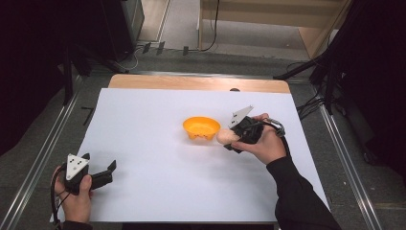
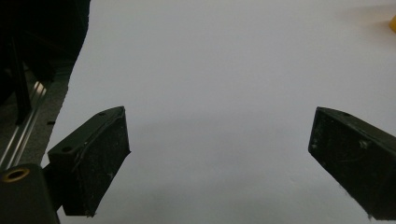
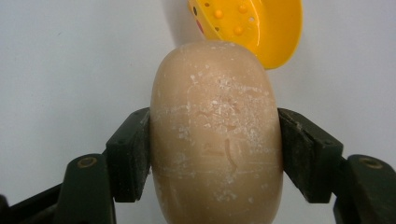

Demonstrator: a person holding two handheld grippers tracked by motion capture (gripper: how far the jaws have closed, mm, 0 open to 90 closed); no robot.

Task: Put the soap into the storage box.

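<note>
- The right gripper [image 1: 229, 138] is pinching a tan oval bar of soap [image 3: 217, 135] across its narrow sides, holding it just beside the rim of an orange soap dish [image 1: 201, 127] near the middle of the white surface [image 1: 158, 191].
- The soap is looking hard, smooth and chalk-scuffed; it is probably light but slippery, so gripping its flatter flanks at mid-length is suiting it best.
- The left gripper [image 1: 107, 173] is resting at the near left, jaws spread and holding nothing.
</note>
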